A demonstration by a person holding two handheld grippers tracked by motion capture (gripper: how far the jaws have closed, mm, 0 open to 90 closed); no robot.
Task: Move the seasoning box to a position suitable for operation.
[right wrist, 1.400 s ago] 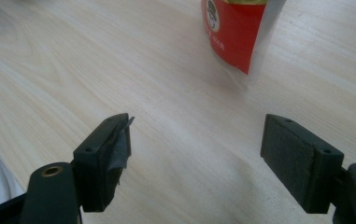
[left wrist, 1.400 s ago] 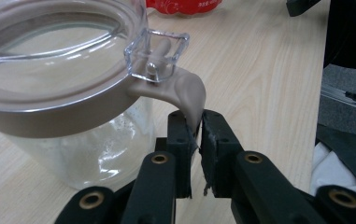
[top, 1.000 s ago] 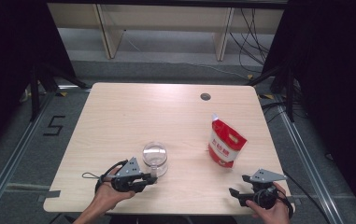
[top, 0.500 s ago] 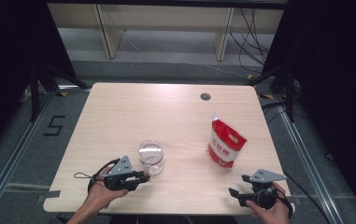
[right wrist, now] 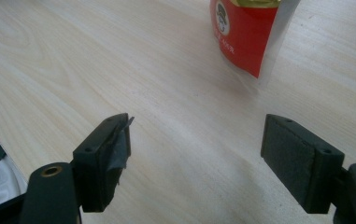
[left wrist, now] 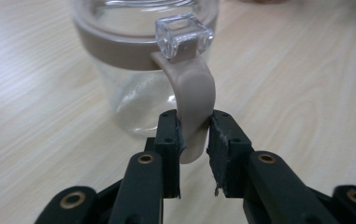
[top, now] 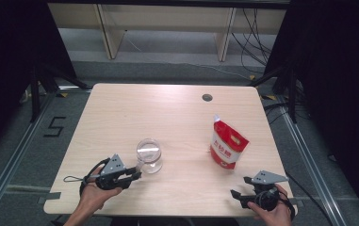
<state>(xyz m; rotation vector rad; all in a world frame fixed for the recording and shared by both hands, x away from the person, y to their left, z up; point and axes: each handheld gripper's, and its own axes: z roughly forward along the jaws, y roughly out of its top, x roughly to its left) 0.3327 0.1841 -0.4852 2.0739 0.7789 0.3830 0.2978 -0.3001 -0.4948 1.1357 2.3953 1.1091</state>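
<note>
Flanking curved beige handle point(left wrist: 192, 100), clear jar point(left wrist: 129, 70)

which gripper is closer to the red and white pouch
Right. The right gripper sits just below the red and white stand-up pouch; the left gripper is far left, by the glass jar.

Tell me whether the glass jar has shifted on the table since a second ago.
Yes. The glass jar has slid slightly left, away from the red pouch, and a bit nearer the table's front edge, its handle between the left hand-held gripper's jaws.
</note>
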